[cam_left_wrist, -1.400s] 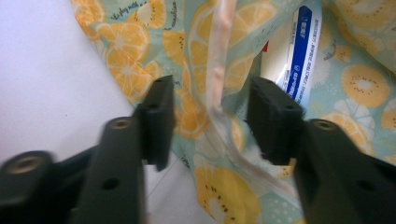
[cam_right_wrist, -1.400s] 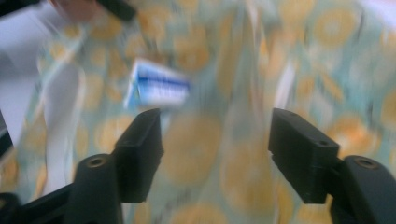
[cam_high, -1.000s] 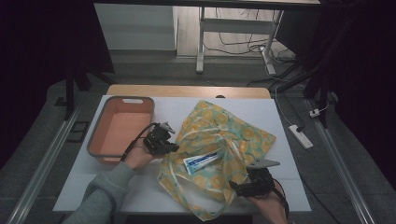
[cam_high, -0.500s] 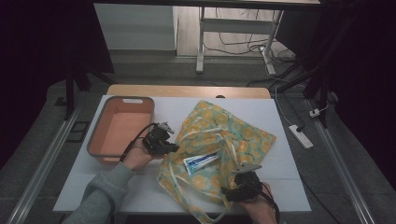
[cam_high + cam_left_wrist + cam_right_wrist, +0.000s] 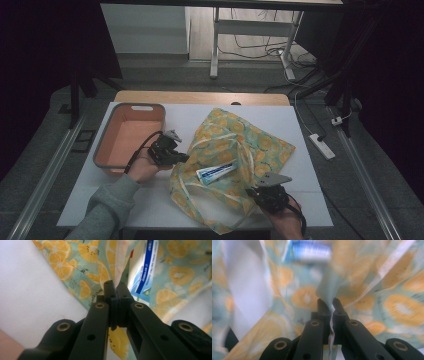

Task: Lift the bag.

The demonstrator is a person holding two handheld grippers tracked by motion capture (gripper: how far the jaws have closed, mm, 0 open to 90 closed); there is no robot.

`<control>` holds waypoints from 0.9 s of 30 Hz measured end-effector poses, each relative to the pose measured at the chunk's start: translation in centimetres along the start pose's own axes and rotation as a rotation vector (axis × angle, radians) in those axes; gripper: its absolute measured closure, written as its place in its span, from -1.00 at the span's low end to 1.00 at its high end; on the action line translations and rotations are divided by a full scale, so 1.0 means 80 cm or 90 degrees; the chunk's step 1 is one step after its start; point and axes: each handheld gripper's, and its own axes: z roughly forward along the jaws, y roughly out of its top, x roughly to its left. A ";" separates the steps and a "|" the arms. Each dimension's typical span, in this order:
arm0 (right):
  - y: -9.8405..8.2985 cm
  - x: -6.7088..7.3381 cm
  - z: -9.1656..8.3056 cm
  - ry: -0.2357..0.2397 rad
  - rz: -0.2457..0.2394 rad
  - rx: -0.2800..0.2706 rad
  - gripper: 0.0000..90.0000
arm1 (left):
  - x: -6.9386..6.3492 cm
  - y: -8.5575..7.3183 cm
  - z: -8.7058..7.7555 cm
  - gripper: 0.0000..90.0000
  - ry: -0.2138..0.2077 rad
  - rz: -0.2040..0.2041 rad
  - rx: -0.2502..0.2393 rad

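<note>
Both your tools clamp fruit-print bag (image 5: 235,165): left tool (image 5: 116,290) on rim, right tool (image 5: 329,305) jaws just closed on fabric. Toothpaste box (image 5: 216,172) at mouth. Next: lift edges, open mouth.

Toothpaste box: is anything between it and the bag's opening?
Nothing visible. The box lies on the bag at its mouth, between the left gripper and right gripper, both shut on the bag's fabric; the right's jaws have just closed.

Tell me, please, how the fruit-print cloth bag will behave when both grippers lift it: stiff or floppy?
Probably floppy: the cloth bag already lies in soft folds. Thin fabric bunches between the right gripper jaws, so it likely sags when raised. The toothpaste box inside its mouth might slide as the cloth tilts.
</note>
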 end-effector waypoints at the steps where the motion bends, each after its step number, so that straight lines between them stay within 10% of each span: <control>1: 0.003 -0.002 -0.006 -0.005 -0.001 -0.018 0.99 | 0.000 -0.001 -0.003 0.98 -0.002 -0.001 -0.005; 27: 0.077 -0.035 -0.071 0.013 -0.016 -0.203 0.99 | 0.009 -0.026 -0.084 0.98 -0.063 -0.026 -0.120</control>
